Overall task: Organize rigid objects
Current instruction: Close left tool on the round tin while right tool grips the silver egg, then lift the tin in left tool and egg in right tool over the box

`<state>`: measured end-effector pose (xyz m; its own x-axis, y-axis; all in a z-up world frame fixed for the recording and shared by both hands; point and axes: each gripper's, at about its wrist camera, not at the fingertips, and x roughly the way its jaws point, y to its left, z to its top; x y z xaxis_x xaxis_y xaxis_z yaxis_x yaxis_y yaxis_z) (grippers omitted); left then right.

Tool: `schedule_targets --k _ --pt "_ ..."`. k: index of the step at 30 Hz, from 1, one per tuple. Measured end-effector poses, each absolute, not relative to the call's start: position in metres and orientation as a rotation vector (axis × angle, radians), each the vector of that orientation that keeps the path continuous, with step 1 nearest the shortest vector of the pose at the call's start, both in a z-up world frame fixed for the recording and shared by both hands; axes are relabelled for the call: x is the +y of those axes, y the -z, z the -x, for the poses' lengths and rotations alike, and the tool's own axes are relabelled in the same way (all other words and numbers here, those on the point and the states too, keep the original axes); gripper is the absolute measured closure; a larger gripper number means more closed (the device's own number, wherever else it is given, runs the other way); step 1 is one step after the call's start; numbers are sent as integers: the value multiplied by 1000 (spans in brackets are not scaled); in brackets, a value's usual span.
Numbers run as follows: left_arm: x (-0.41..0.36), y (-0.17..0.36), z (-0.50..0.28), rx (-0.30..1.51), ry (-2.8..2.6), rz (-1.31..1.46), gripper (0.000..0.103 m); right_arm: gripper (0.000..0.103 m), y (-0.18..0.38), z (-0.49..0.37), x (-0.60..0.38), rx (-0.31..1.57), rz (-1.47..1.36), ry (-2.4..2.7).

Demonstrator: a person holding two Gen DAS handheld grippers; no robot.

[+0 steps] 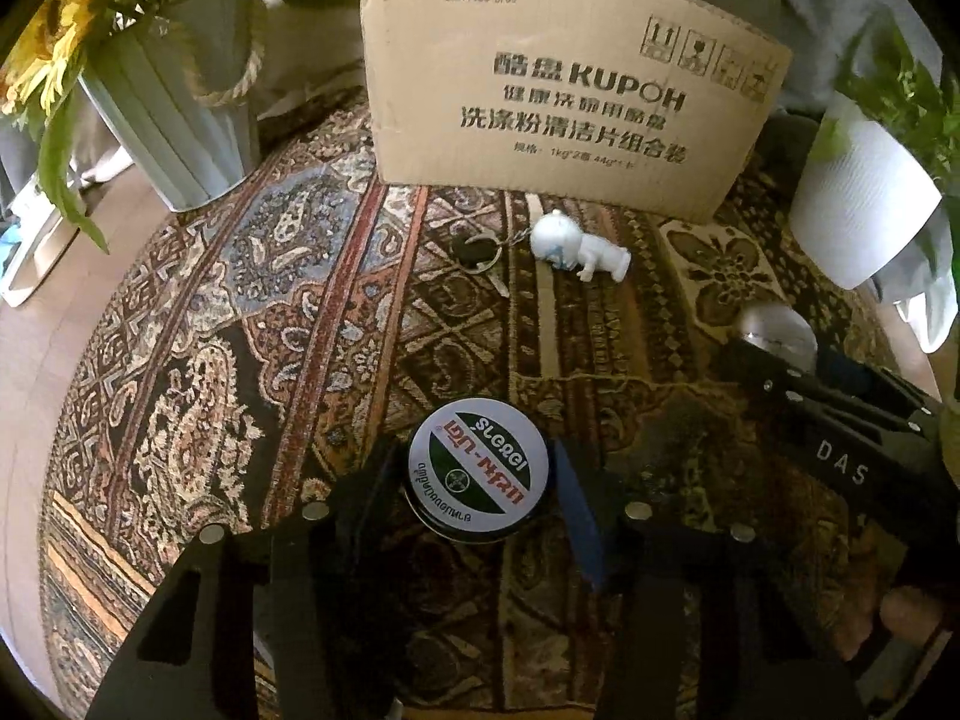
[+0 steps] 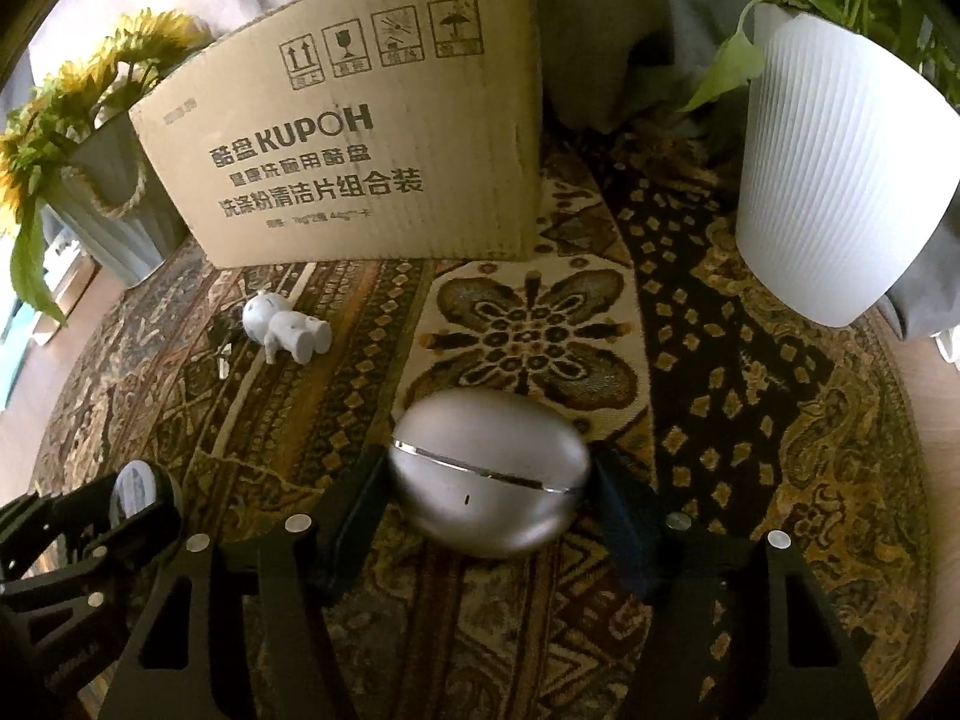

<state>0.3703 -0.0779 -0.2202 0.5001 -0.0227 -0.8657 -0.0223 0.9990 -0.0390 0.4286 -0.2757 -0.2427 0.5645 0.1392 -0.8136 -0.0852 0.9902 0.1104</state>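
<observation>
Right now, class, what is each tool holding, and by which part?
Left tool: round tin, gripped across its sides. Right tool: silver egg-shaped case, gripped at its two ends.

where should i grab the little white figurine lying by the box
Grip the figurine across its narrow torso, coming from above with fingers in line with the box face. It lies on its side; the round head is bulkier, and a keyring trails off the head end.

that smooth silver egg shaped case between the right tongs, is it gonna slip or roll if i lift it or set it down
Probably slippery: the silver case looks glossy and rounded, so the right tongs touch only its curved sides. It could roll or rock when set down, having no flat face in view. It looks rigid, with a thin seam, so it should not flex.
</observation>
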Motion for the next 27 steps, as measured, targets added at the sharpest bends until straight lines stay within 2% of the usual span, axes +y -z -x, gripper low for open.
schedule_targets --k 27 --pt "-74 136 -333 822 109 4 53 37 158 -358 -265 805 -98 -91"
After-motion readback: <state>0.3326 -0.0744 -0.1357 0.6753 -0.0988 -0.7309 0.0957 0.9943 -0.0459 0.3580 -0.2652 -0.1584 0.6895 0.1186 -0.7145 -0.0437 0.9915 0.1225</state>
